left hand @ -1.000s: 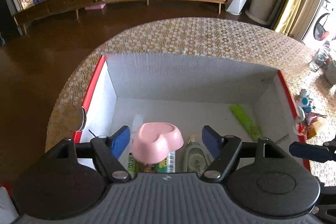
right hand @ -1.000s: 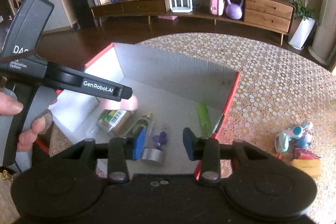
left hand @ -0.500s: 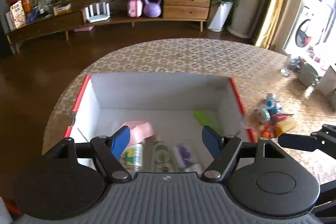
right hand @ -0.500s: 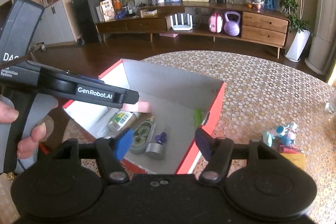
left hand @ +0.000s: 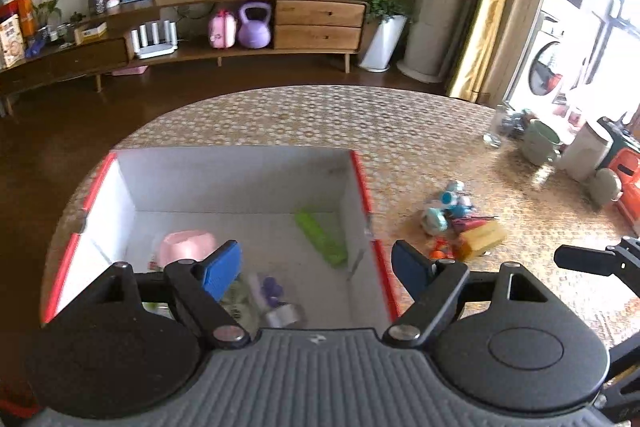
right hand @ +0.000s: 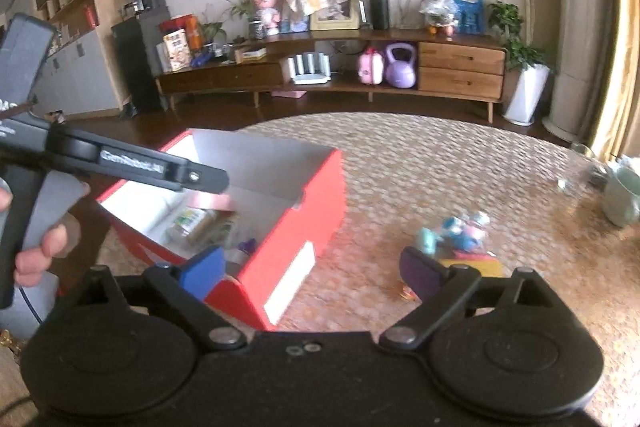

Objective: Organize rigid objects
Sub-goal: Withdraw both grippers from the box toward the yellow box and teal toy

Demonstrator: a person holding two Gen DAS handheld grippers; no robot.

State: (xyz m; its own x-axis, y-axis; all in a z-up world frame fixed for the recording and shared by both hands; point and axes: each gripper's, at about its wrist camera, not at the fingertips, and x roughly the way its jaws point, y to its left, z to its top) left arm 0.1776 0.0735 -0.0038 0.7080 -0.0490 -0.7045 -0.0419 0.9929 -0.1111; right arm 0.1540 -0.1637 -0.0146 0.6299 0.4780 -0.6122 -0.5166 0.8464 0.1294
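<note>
Moved since earlier: both views have pulled back and swung right; the red box now sits lower left, more of the toy pile on the table in sight. The small clear jar with purple bits, earlier between the right jaws, now lies in the box.
Left gripper: jaws spread wide, just opened a little further, nothing between the blue pads; it hangs over the near right part of the box, touching nothing.
Right gripper: jaws flung wide, having just opened from a much narrower gap; empty, held above the box's near right corner and the patterned table.
Box contents: pink bowl at near left, green bar toward the right wall, clear jar and a labelled bottle at the near side; partly hidden by the fingers.
Toy pile: small blue figures and a yellow block, on the table just right of the box, apart from it.
Far right: pale green mug.
</note>
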